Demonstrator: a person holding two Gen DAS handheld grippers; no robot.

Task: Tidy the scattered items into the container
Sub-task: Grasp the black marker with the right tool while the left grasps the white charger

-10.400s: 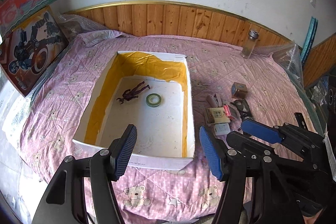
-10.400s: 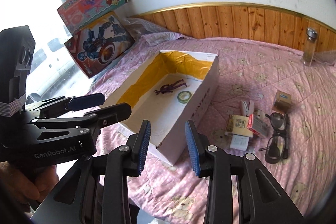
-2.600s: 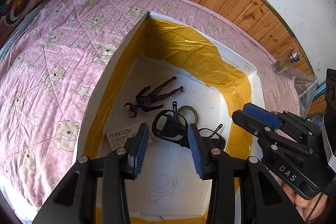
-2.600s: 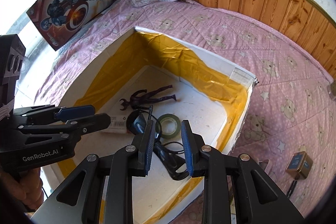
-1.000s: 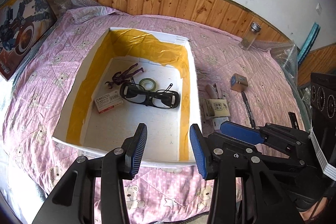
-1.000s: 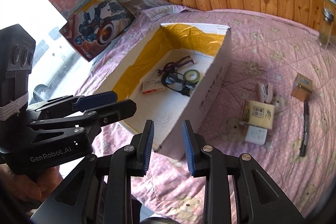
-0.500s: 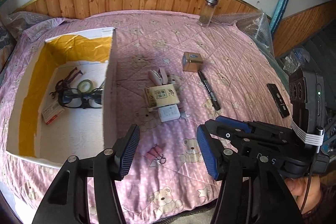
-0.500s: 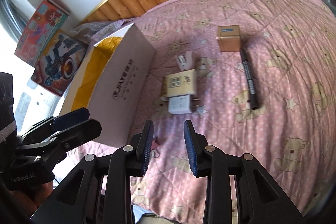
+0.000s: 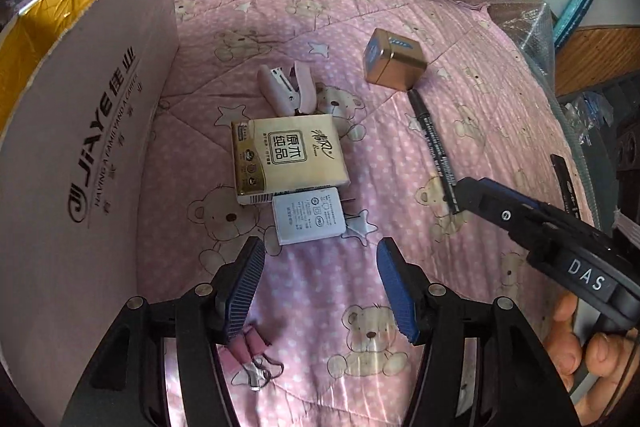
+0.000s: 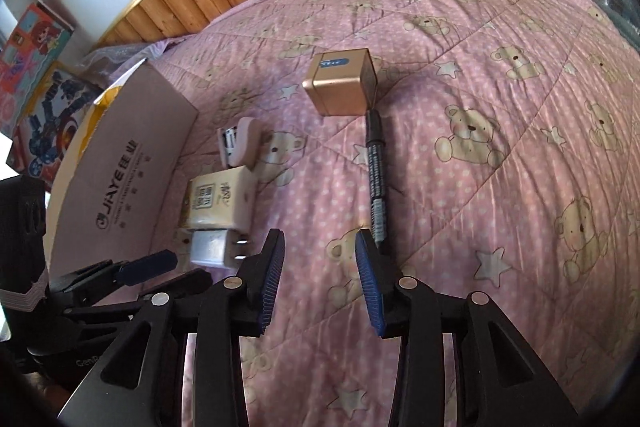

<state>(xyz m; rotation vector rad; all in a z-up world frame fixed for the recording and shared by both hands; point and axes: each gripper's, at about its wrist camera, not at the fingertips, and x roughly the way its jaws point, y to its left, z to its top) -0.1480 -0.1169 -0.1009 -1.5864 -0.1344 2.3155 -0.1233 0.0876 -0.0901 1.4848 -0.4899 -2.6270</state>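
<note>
Charger [image 9: 307,215] lies on the pink quilt [image 9: 400,7] just ahead of the left gripper [image 9: 320,285], jaws spread and empty, touching the tissue pack [image 9: 289,154] beyond it. Right gripper [image 10: 320,283], also spread, hovers beside the pen [image 10: 376,183]; the box [image 9: 80,155] stands left.

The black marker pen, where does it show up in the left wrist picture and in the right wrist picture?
Left wrist view: the black marker pen lies right of centre, running diagonally down to the right gripper.
Right wrist view: it lies in the centre, running down to the gripper's right finger.
Shared landmark: the gold square tin, touching or nearly touching the pen's far end in both views.
</note>
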